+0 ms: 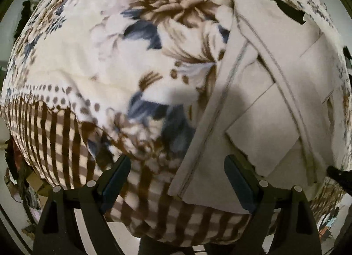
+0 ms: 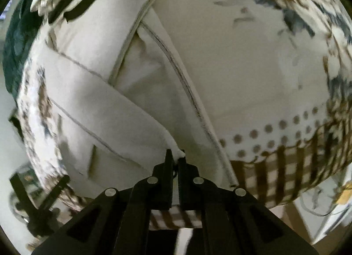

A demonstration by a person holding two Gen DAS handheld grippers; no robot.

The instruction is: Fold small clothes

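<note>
A beige garment [image 1: 270, 110] with grey stitched seams lies partly folded on a floral blanket [image 1: 92, 57]. My left gripper [image 1: 177, 167] is open, its jaws wide apart, hovering over the garment's near left edge and holding nothing. In the right wrist view the same garment [image 2: 105, 101] fills the left half. My right gripper [image 2: 175, 156] is shut on a pinched corner of the garment, which rises in a fold from the fingertips [image 2: 169, 156]. The other gripper shows as a dark shape at the lower left of the right wrist view [image 2: 37, 202].
The blanket [image 2: 253, 68] has brown and blue flowers, a dotted band and a brown checked border [image 1: 55, 140] at its near edge. A dark green cloth [image 2: 15, 41] lies at the far left. Black patches [image 1: 281, 2] show beyond the garment's far end.
</note>
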